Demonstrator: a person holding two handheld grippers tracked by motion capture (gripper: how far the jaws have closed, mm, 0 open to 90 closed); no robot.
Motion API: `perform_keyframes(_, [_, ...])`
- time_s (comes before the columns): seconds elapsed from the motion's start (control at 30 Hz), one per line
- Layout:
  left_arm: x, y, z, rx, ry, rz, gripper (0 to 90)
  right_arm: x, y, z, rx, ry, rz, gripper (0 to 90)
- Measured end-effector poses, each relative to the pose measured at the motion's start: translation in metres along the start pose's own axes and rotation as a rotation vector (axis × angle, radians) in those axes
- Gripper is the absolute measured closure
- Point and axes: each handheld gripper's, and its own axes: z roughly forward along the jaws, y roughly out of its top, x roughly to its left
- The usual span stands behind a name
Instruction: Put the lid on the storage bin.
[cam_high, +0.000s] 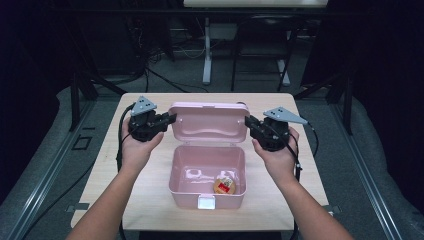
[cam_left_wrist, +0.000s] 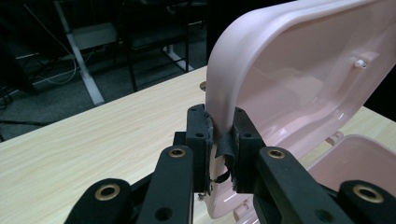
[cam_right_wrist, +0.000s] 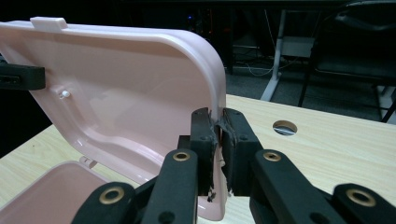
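- One pale pink plastic box (cam_high: 207, 172) with rounded corners stands open at the middle of the table, its white front latch toward the person.
- Its one pink hinged lid (cam_high: 209, 121) stands upright at the back edge.
- One small round orange-and-red item (cam_high: 224, 185) lies inside, at the front right corner.
- Two black two-jaw grippers: the left gripper (cam_left_wrist: 223, 140) pinches the lid's left edge, jaws pressed onto the rim.
- The right gripper (cam_right_wrist: 219, 140) pinches the lid's right edge the same way.
- One light wooden table (cam_high: 150, 200) bears it all; a round hole (cam_right_wrist: 284, 127) is cut in it near the right gripper.
- Dark room behind, grey floor, white desk legs (cam_high: 207, 55), loose cables (cam_high: 165, 77).
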Motion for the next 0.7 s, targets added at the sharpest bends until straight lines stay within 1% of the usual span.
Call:
perform_keyframes(0.03, [-0.001,0.000,-0.002,0.007,0.000,0.006,80.7,0.001,0.000,-0.001,-0.001,0.001,-0.009,82.4])
perform_keyframes(0.1, [-0.001,0.000,-0.003,0.009,-0.002,0.008,80.5,0.002,0.000,-0.001,-0.001,0.002,-0.012,82.2])
perform_keyframes(0.17, [-0.002,-0.001,-0.007,0.003,-0.014,0.011,79.2,0.003,-0.001,-0.003,0.000,0.008,-0.017,81.2])
perform_keyframes(0.23, [-0.002,-0.002,-0.008,0.002,-0.016,0.015,79.1,0.003,-0.002,-0.003,0.000,0.010,-0.017,80.9])
perform_keyframes(0.4, [-0.003,-0.005,-0.012,-0.012,-0.023,0.010,77.8,0.004,-0.002,-0.005,0.005,0.019,-0.018,80.3])
perform_keyframes(0.5, [-0.003,-0.006,-0.015,-0.008,-0.031,0.007,76.5,0.007,-0.002,-0.007,0.006,0.024,-0.023,80.1])
perform_keyframes(0.67, [-0.006,-0.005,-0.020,-0.013,-0.026,0.013,76.5,0.009,-0.002,-0.010,0.012,0.029,-0.026,80.1])
perform_keyframes(0.7, [-0.006,-0.005,-0.021,-0.007,-0.033,0.006,76.4,0.009,-0.002,-0.011,0.014,0.030,-0.027,80.1])
